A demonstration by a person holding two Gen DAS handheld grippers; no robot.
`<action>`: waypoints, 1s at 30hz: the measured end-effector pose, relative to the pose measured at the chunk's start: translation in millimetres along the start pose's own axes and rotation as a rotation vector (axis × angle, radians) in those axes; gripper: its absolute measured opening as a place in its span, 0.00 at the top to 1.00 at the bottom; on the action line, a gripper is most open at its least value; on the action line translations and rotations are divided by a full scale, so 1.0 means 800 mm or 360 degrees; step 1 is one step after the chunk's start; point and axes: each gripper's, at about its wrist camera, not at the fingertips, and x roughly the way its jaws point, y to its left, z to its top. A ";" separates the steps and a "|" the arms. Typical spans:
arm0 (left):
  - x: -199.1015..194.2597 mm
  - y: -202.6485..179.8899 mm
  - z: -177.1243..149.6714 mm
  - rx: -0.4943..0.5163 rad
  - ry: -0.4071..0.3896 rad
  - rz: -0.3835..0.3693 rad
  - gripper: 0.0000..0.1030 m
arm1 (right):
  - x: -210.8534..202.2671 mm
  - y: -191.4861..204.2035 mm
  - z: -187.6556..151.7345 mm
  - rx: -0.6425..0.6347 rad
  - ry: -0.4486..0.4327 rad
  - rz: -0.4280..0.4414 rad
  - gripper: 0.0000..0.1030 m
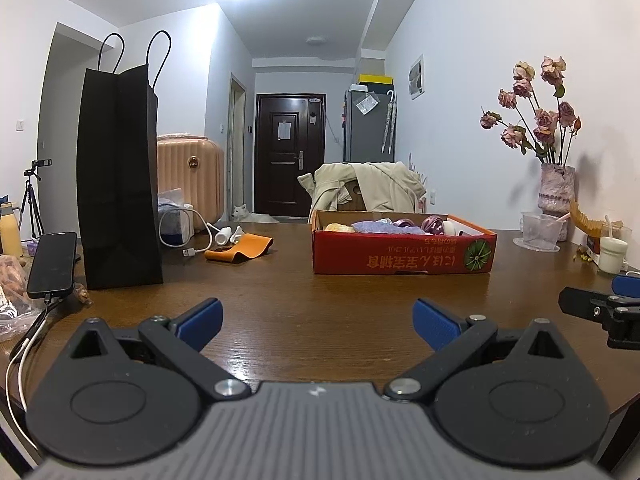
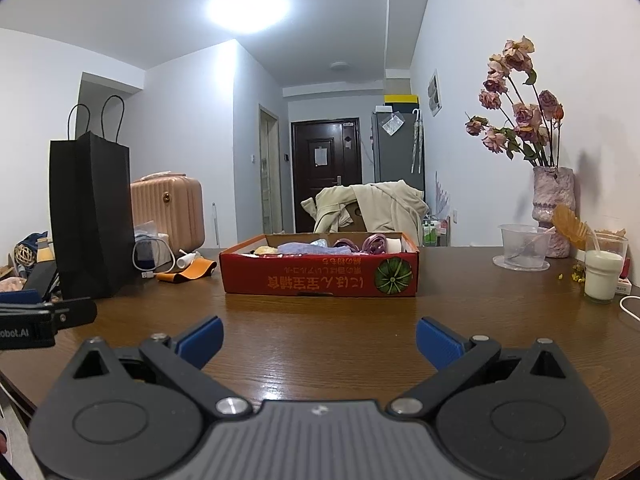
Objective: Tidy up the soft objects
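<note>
Both grippers, left (image 1: 318, 322) and right (image 2: 319, 338), hung wide and empty over the table (image 1: 340, 292), the box (image 1: 404, 254) ahead holding what looked like light, limp cloths (image 1: 384, 227), best pinched at a fold.

left gripper (image 1: 318, 322): sporting black linkage arms, silver screws, ribbed grey body
right gripper (image 2: 320, 340): wearing the same look
fingers (image 1: 202, 318): showing blue ribbed pads
</note>
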 end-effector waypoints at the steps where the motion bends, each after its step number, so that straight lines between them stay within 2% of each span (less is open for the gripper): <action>1: 0.000 0.000 0.000 0.0001 0.0000 0.0001 0.00 | -0.001 -0.001 0.000 0.0000 -0.0002 0.0000 0.00; 27: -0.005 -0.001 0.007 -0.0013 -0.0018 -0.0046 0.00 | -0.003 -0.006 -0.001 0.0011 -0.0003 -0.0008 0.00; 30: -0.010 0.000 0.012 -0.0011 -0.0050 -0.0050 0.00 | -0.003 -0.006 -0.001 0.0010 -0.0003 -0.0007 0.00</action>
